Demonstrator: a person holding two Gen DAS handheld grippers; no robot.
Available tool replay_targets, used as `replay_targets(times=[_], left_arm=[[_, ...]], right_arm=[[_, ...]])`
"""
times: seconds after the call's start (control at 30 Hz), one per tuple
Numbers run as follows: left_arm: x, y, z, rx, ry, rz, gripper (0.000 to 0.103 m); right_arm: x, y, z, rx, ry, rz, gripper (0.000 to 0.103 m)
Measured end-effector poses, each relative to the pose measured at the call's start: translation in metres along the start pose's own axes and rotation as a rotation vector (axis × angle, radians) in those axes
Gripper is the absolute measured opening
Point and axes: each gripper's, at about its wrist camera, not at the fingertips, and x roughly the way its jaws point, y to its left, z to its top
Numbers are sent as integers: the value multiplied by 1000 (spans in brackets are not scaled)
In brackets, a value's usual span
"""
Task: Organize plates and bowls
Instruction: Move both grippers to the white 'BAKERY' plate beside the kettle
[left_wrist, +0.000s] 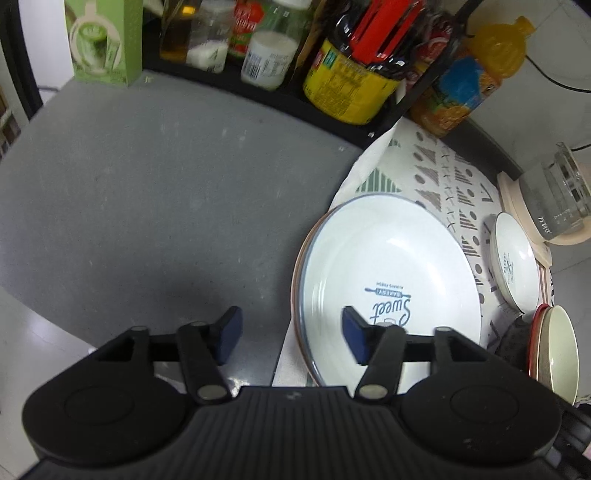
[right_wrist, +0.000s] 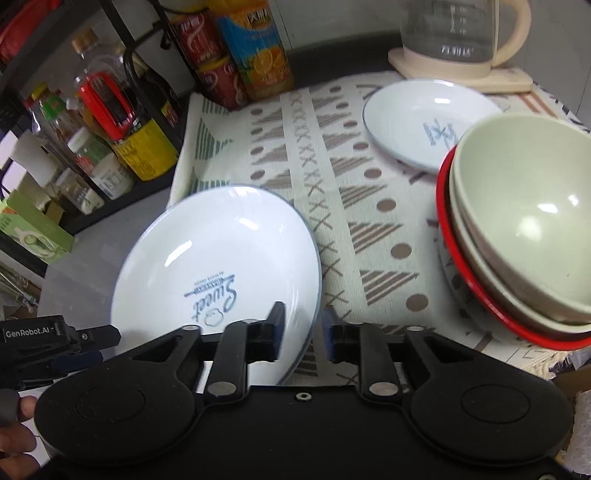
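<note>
Glazed, stiff, slippery and breakable: large plate (right_wrist: 216, 266) on the cloth's (right_wrist: 332, 184) near left edge, best pinched at its rim, where right gripper (right_wrist: 303, 332) straddles part-open, unclamped; left gripper (left_wrist: 291, 334) wide open, empty.

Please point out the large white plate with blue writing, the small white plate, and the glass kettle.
Large white plate with blue writing (right_wrist: 207, 258): right wrist view, its centre.
Small white plate (right_wrist: 417, 114): right wrist view, inner surface.
Glass kettle (right_wrist: 454, 33): right wrist view, glass body.
</note>
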Motion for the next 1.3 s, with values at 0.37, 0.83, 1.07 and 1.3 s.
replay_targets(times=[0.37, 0.83, 1.07, 1.3], left_arm=[[-17, -31, 10, 71, -51, -64, 85], [-1, -98, 14, 181, -15, -126, 86], [9, -136, 20, 180, -16, -126, 86], [25, -180, 27, 198, -7, -108, 86]], right_arm=[[-48, 8, 16, -31, -109, 17, 85], [-85, -44, 45, 59, -216, -50, 102], [-80, -83, 74, 102, -227, -71, 102], [-68, -116, 105, 107, -198, -57, 102]])
